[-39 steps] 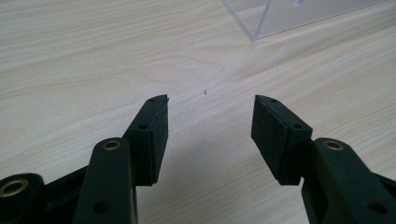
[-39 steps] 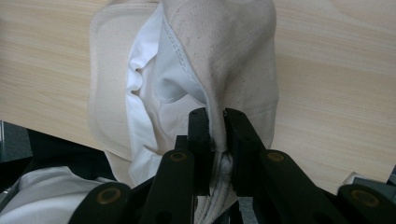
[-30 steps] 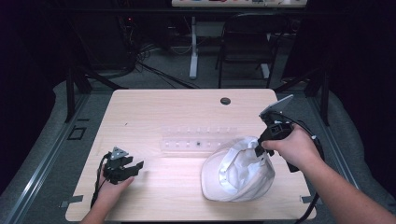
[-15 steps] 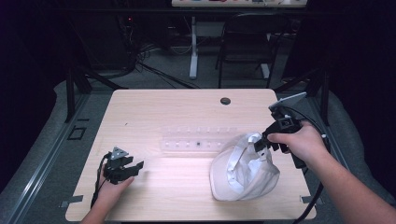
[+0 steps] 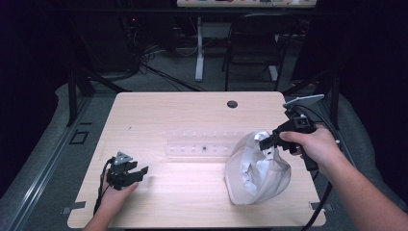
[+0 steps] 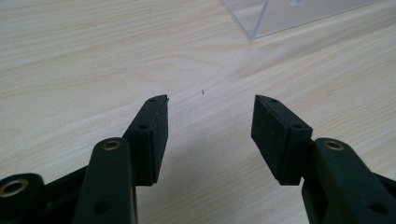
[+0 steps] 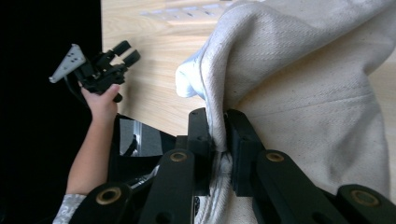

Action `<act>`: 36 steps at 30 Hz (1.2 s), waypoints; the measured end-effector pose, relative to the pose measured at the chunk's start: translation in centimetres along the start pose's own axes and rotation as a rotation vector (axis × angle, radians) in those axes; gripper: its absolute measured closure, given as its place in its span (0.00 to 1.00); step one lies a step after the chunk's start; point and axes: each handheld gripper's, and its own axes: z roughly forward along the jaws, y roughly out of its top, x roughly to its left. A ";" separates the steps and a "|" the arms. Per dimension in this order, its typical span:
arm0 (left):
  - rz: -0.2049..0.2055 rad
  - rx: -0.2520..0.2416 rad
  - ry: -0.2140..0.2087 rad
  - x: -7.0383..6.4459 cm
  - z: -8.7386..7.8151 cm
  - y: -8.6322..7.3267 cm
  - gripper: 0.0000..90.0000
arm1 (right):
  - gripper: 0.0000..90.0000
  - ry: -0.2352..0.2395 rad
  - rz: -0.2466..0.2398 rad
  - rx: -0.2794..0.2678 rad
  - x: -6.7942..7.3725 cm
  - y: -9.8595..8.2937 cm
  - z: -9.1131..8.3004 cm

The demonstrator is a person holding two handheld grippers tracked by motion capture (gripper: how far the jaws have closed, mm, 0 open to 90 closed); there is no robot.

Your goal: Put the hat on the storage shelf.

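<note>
We've got the right gripper (image 5: 266, 143) pinching the white cap (image 5: 257, 173) by its edge — it's at the table's (image 5: 192, 120) right side — while our left gripper (image 5: 137, 173) rests spread open near the front-left.

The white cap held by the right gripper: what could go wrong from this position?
1. The right gripper pinches only a thin fold of the white cap, so the fabric may slip out if lifted further.
2. The hanging cap sits close to the clear plastic tray; swinging it leftward could push the tray.
3. The left gripper rests open and apart from the cap, so nothing would catch it if it dropped.
</note>
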 end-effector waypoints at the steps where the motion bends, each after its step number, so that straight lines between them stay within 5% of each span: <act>1: -0.001 0.001 0.000 0.0 0.0 0.0 0.52 | 0.91 0.007 -0.011 0.002 0.0 0.1 -0.2; 11: -0.001 -0.003 -0.006 -0.2 0.0 0.0 0.50 | 0.91 0.093 -0.036 -0.081 1.5 1.2 -2.1; 36: 0.012 -0.002 -0.071 -0.8 0.1 0.3 0.45 | 0.91 0.170 -0.045 -0.173 4.4 4.3 -2.4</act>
